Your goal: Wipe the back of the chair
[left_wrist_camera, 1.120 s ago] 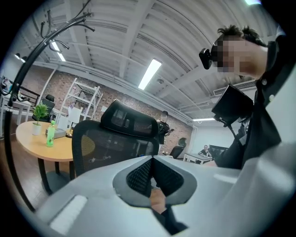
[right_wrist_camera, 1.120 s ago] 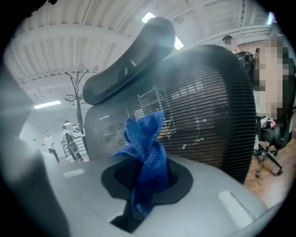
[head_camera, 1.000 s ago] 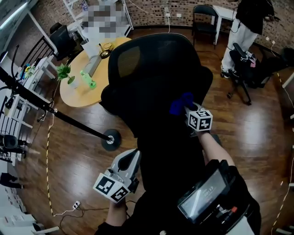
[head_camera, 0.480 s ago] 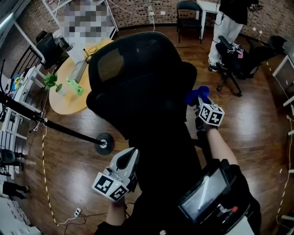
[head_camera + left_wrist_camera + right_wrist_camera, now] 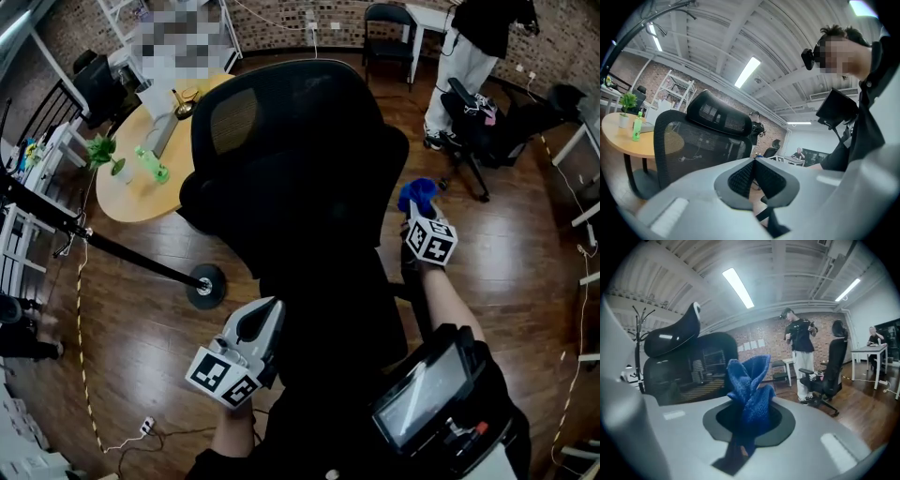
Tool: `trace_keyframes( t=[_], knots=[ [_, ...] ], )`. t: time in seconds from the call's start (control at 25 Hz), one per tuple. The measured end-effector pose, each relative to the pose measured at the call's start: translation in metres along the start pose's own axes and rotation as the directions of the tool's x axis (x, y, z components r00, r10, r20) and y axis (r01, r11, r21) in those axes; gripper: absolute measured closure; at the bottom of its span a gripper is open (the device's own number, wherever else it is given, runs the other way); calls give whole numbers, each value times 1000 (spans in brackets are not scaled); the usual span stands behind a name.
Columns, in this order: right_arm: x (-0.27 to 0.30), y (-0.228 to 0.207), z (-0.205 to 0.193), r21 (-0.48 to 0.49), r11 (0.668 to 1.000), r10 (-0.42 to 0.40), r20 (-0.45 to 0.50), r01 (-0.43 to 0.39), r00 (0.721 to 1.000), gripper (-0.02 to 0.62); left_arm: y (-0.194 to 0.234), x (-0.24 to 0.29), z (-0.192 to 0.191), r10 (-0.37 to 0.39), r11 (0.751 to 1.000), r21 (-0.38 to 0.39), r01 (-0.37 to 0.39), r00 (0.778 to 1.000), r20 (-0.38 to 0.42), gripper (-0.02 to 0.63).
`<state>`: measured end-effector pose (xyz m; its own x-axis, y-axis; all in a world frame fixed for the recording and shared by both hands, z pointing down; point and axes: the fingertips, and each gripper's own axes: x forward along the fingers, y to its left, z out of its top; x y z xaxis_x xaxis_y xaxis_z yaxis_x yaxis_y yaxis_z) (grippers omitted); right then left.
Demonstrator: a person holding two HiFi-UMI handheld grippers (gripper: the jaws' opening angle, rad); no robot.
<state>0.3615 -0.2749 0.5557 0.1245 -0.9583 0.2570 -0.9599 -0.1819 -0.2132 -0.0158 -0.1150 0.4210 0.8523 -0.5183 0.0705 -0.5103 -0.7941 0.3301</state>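
Note:
A black mesh office chair (image 5: pixel 291 159) stands right in front of me, its back and headrest facing me. My right gripper (image 5: pixel 415 214) is shut on a blue cloth (image 5: pixel 417 195), held just off the chair back's right edge, apart from the mesh. In the right gripper view the blue cloth (image 5: pixel 751 397) sticks up from between the jaws, with the chair (image 5: pixel 689 364) to the left. My left gripper (image 5: pixel 258 328) hangs low at the chair's lower left, shut with nothing in it. In the left gripper view the chair's back (image 5: pixel 693 145) stands ahead to the left.
A round wooden table (image 5: pixel 141 159) with a potted plant (image 5: pixel 105 150) and green bottle (image 5: pixel 153 165) stands behind the chair at left. A black stand's pole and base (image 5: pixel 204 286) cross the floor at left. Another office chair (image 5: pixel 492 122) and a standing person (image 5: pixel 473 37) are at right.
My right gripper with the blue cloth has swung right, off the chair back and past its right edge. The left gripper has barely moved.

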Motion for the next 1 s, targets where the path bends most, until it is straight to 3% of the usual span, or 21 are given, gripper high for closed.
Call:
trace_keyframes(
  t=[0.2,0.4,0.68,1.0],
  knots=[
    [21,94,-34,-142,976,152,-99,-165,983,541,10,-35,-1,89,996,-8,-89,996,22,601],
    [23,186,-59,-173,938,279,-141,-301,950,541,24,-88,2,220,975,-34,-219,974,55,601],
    [27,314,-115,-220,810,485,-268,-543,833,541,46,-139,-1,344,939,-46,-341,935,89,601],
    [15,433,-177,-217,639,620,-421,-738,662,541,55,-203,-4,490,872,-71,-485,865,105,601]
  ],
)
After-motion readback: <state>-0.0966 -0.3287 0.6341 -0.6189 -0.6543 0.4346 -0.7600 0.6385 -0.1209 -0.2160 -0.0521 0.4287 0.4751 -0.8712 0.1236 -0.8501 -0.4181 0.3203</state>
